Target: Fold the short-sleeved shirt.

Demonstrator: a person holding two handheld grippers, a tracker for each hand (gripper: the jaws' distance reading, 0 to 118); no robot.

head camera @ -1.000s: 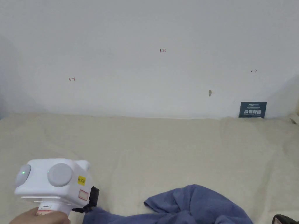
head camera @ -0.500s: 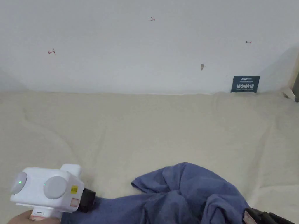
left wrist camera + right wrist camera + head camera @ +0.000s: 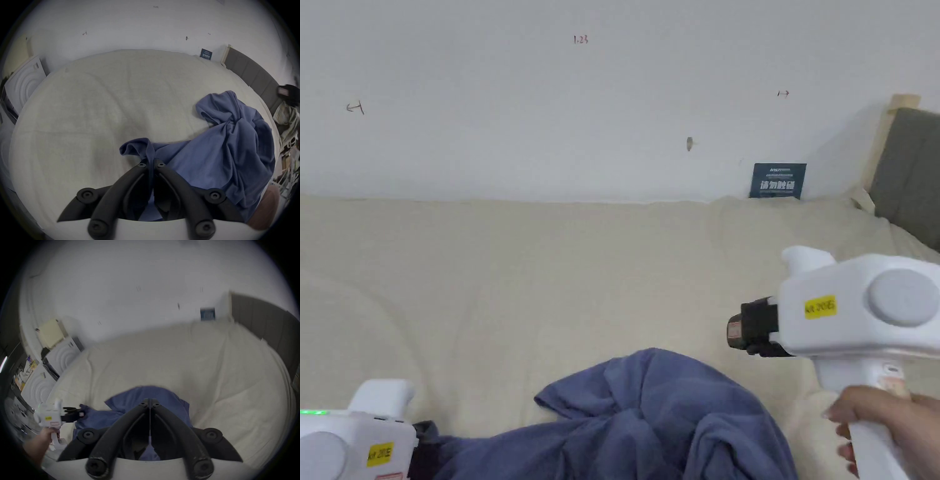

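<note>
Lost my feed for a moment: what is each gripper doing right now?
Left gripper: shut on a bunched edge of the blue shirt.
Right gripper: shut, holding nothing, raised above the shirt.

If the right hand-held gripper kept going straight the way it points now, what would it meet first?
Probably the far end of the crumpled blue shirt, just past the shut tips of the right hand-held gripper; beyond lies the cream bedcover. Depth is unclear.

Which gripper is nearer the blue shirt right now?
Left. The left gripper is clamped on an edge of the blue shirt. The right gripper is shut on nothing, raised above the shirt's right side.
</note>
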